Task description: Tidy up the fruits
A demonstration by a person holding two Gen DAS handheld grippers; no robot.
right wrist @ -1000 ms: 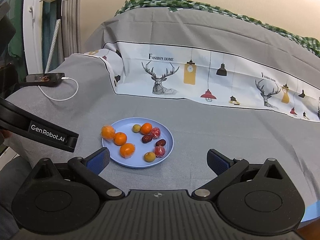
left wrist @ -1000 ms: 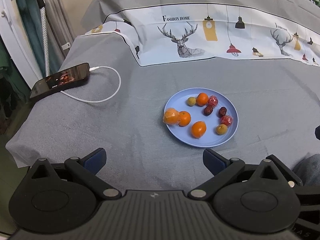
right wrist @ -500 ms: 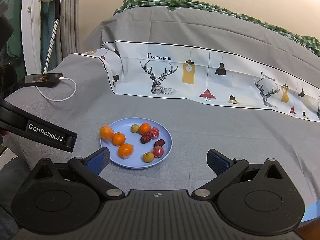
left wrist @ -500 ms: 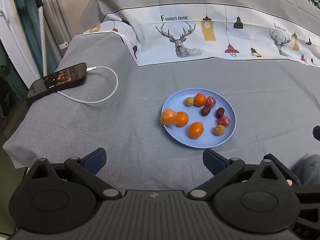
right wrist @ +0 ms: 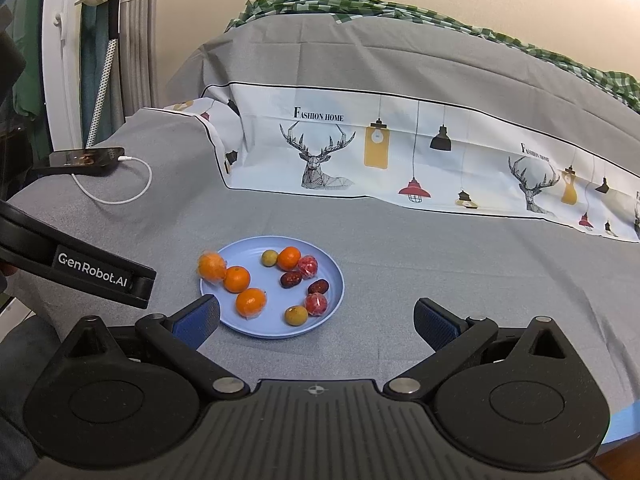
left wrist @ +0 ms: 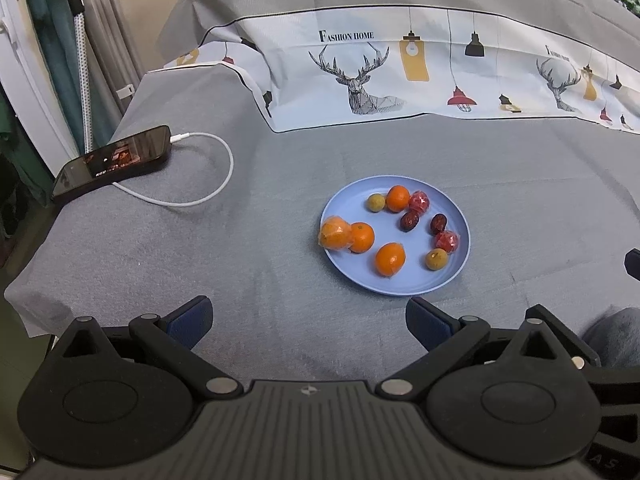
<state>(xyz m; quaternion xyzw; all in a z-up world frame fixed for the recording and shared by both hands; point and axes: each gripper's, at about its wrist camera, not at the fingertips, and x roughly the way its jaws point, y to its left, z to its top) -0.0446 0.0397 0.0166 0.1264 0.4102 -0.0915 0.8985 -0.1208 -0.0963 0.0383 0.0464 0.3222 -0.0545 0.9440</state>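
My left gripper [left wrist: 308, 316] was wide open and held nothing. It hung over the gray cloth [left wrist: 240, 240], near the front edge. Far off to its left lay a black phone [left wrist: 112, 162] with a white cable [left wrist: 200, 196] curling out of it.

The blue plate [left wrist: 404, 284] sat on the cloth ahead of my left gripper and a bit to the right, apart from it. On the plate's left rim was a wrapped orange [left wrist: 335, 233], half hanging over the edge. Touching it was a bare orange [left wrist: 362, 237]. Then came a third orange [left wrist: 390, 259] close to the near side, and a fourth orange [left wrist: 397, 198] at the back. A small yellow-green fruit [left wrist: 376, 202] sat just left of that back one. Two dark red dates [left wrist: 409, 221] lay in the middle. Two red wrapped fruits [left wrist: 447, 241] and another small yellow-green one [left wrist: 436, 259] were on the right side.

My right gripper [right wrist: 316, 320] was wide open too, with nothing in it. The plate [right wrist: 248, 254] was just past its left finger [right wrist: 196, 320], ahead and to the left. The fruit nearest that finger was an orange [right wrist: 251, 302].

Behind it all was a white cloth with deer pictures [right wrist: 400, 160].
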